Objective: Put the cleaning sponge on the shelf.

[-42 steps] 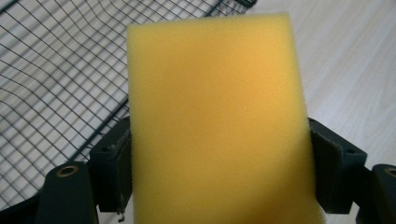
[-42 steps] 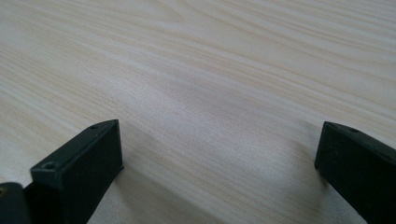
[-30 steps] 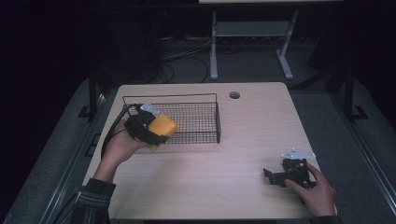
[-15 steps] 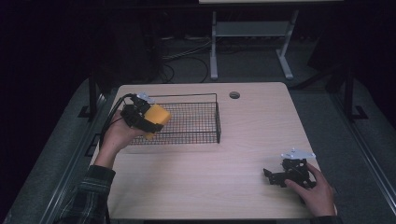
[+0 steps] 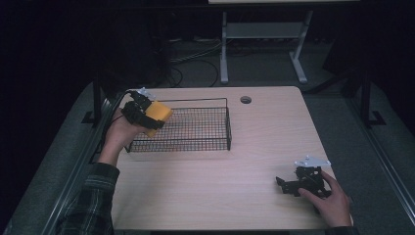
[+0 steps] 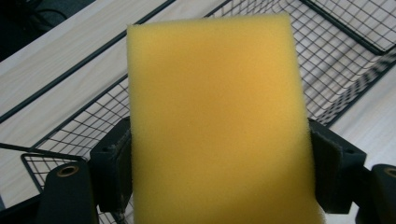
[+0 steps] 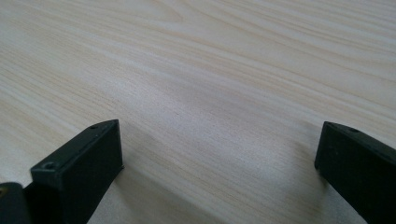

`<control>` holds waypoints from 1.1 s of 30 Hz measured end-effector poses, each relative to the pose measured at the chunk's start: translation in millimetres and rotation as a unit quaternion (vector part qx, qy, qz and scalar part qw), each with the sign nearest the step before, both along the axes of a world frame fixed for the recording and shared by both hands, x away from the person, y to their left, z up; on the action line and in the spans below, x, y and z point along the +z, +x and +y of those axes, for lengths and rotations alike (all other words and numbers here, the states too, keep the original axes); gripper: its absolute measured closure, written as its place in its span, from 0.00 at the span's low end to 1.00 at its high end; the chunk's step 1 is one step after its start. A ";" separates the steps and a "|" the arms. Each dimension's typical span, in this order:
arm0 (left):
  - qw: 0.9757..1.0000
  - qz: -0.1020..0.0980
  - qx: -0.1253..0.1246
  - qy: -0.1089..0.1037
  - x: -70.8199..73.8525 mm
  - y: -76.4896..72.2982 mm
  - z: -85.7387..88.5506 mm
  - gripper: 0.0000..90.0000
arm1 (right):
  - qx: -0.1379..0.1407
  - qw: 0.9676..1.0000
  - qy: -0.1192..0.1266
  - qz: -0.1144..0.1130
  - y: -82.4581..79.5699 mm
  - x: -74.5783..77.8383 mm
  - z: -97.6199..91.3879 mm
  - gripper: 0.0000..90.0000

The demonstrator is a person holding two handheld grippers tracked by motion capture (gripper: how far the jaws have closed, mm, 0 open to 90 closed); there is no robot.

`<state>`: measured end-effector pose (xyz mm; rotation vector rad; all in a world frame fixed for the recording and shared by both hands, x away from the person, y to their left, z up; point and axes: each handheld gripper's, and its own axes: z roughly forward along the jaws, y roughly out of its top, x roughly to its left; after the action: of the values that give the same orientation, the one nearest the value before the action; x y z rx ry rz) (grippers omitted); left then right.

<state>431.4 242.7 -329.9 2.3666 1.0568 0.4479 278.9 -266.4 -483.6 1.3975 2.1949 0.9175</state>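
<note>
A: Item one, sponge (image 6: 219, 121). Where is it sitting?

B: It is hanging in the air, yellow foam block, pinched at both sides by the left tongs (image 5: 147, 115). The pads are pressing into its edges. In the high view the sponge (image 5: 157, 115) is hovering over the left end of the basket (image 5: 228, 128), just above the rim.

A: Item two, basket. Condition?

B: Black wire mesh, shallow, rectangular, standing on the desk (image 5: 220, 191) toward its far left. Nothing is lying inside it, as far as the mesh lets me see. In the left gripper view the basket floor (image 6: 327, 51) is showing behind and below the sponge.

A: Item three, right tongs?

B: The right tongs (image 5: 288, 185) are resting low on the desk near its near right corner, well apart from the basket. The jaws are standing wide, gripping nothing; bare wood grain is lying between them in the right gripper view.

A: Step in hand?

B: By my reading, the carry is ending and the placing is beginning: sponge going into the basket.

A: Next move calling for what?

B: Lowering the left hand (image 5: 119, 137) past the rim until the sponge is meeting the mesh, then parting the jaws. Foam is light and springy, so releasing close to the floor seems wise.
</note>
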 end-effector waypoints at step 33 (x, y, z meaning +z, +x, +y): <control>0.998 0.023 0.055 0.018 -38.8 29.9 29.2 0.25 | 0.000 1.000 0.000 0.000 0.0 0.0 0.0 0.00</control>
<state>461.3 271.9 -368.7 2.3698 1.2135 0.4566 278.9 -266.4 -483.6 1.3974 2.1950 0.9179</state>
